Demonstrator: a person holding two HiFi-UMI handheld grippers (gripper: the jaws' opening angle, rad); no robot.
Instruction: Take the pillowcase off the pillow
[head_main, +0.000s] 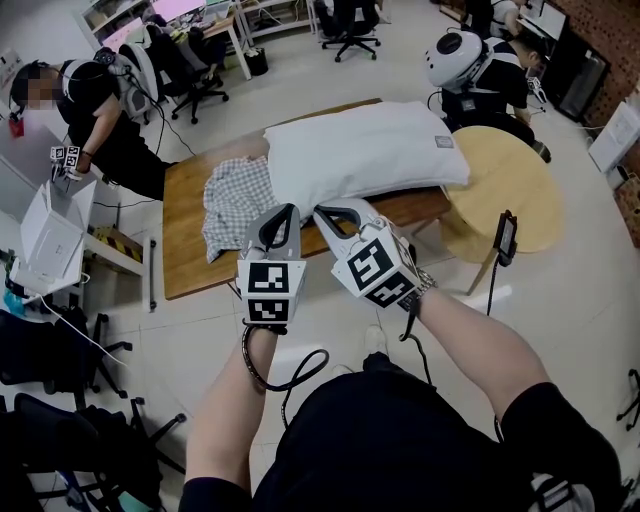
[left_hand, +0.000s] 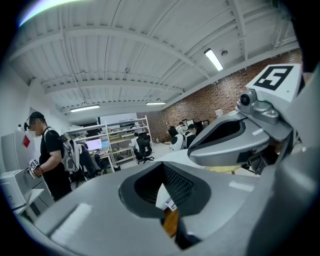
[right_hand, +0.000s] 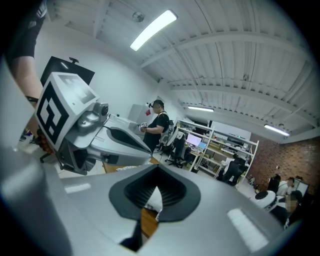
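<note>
A white pillow (head_main: 365, 155) lies across the brown wooden table (head_main: 185, 260). The checked pillowcase (head_main: 238, 200) is crumpled at the pillow's left end; whether it still wraps that end I cannot tell. My left gripper (head_main: 289, 210) and right gripper (head_main: 321, 213) hover side by side at the table's near edge, just short of the pillow and cloth. Both are shut with nothing in them. In the left gripper view the shut jaws (left_hand: 162, 167) point level, with the right gripper (left_hand: 235, 142) beside them. The right gripper view shows its shut jaws (right_hand: 158, 169) and the left gripper (right_hand: 100, 132).
A round light-wood table (head_main: 505, 185) stands against the right end, with a phone on a stand (head_main: 507, 238) in front of it. A person (head_main: 95, 110) stands at the left by a white box (head_main: 50, 235); another sits at the back right (head_main: 480, 75). Office chairs and desks stand behind.
</note>
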